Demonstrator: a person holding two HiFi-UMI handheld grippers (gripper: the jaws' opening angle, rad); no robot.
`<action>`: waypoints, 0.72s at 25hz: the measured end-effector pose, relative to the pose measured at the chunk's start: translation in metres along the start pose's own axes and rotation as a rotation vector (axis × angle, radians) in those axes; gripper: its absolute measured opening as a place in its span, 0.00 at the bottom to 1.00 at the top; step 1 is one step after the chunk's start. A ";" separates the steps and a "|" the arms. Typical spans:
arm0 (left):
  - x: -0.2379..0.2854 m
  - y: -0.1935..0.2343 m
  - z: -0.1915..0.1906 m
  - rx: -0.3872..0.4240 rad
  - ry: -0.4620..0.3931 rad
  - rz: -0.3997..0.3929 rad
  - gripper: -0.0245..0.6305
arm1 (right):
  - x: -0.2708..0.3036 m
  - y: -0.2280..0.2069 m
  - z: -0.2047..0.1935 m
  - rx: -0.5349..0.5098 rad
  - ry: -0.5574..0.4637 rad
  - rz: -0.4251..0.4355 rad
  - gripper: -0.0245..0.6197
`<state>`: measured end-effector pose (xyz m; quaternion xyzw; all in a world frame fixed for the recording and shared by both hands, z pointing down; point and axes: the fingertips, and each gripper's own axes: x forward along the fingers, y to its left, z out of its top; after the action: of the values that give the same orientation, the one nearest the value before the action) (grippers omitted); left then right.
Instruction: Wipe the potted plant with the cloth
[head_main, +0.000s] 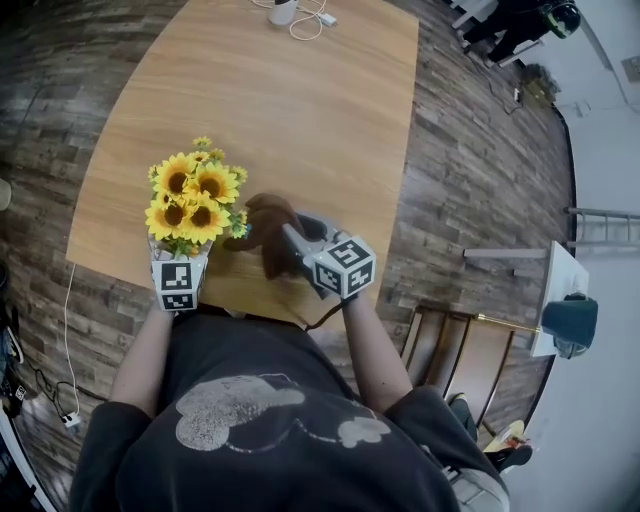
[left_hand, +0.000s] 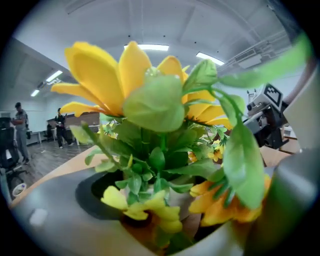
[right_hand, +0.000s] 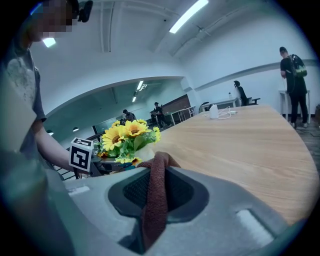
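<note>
Potted plant (head_main: 190, 200): yellow sunflowers and green leaves in a pale pot (left_hand: 182, 192). It stands at the near edge of the counter (head_main: 290, 110), on the person's left.
Left gripper (left_hand: 170, 225): jaws apart, astride the pot, no press evident.
Cloth (right_hand: 152, 200): brown, clamped in the jaws of the right gripper (right_hand: 155, 220), just beside the blooms.
Handling: secure the pot first, then stroke the leaves lightly, lest stems bend.

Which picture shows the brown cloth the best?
The right gripper view: the cloth runs down the middle, pinched in the right tool. The head view shows it only as a brown lump beside the flowers. I can't find it in the left gripper view.
</note>
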<state>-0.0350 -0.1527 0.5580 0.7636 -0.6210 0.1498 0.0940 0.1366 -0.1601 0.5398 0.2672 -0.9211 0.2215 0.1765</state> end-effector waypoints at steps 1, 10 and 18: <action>-0.001 0.001 0.000 0.014 0.000 -0.042 0.79 | 0.005 0.005 0.003 -0.004 0.000 0.005 0.12; -0.011 0.007 -0.009 0.152 0.013 -0.436 0.79 | 0.065 0.058 0.003 0.020 0.028 0.061 0.12; -0.018 0.009 -0.006 0.241 0.000 -0.615 0.78 | 0.093 0.059 0.004 0.072 0.020 -0.013 0.12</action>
<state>-0.0479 -0.1358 0.5568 0.9209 -0.3393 0.1870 0.0438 0.0280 -0.1559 0.5590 0.2772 -0.9090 0.2558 0.1773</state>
